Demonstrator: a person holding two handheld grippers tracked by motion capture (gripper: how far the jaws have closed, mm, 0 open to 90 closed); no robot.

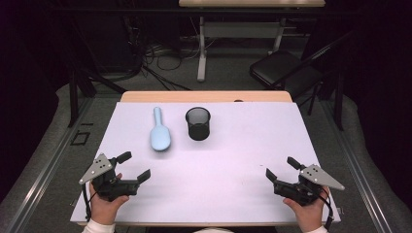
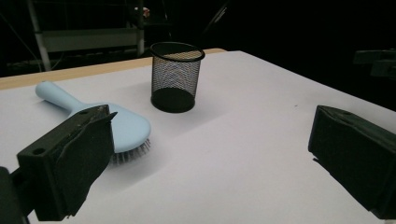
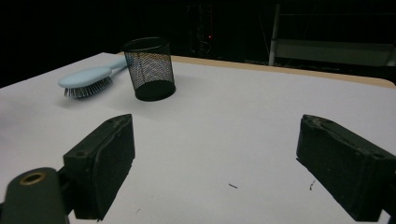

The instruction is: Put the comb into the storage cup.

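1. High view: the light blue hairbrush lies bristles-down left of centre in the frame, its handle pointing toward the top edge. The black mesh cup stands upright just beside it, to its right, the two apart. The left gripper sits at the lower left and the right gripper at the lower right, both released and holding nothing, well apart from brush and cup. The likely job is putting the brush in the cup, and the cup is light, so a hand sweeping past could knock it over or slide it across the white desk.

2. Left gripper view: the hairbrush shows just past the left finger, the mesh cup upper centre. The brush head is wide and smooth-backed; fingers closing across it could slip off the curved shell. Taking the narrow handle looks safer.

3. Right gripper view: the mesh cup stands upper left, with the hairbrush beyond it at the frame's left. The fingers are spread over bare desk. If the brush goes in head first it may jam at the rim; handle first, its heavy head could tip the cup unless this gripper steadies it.
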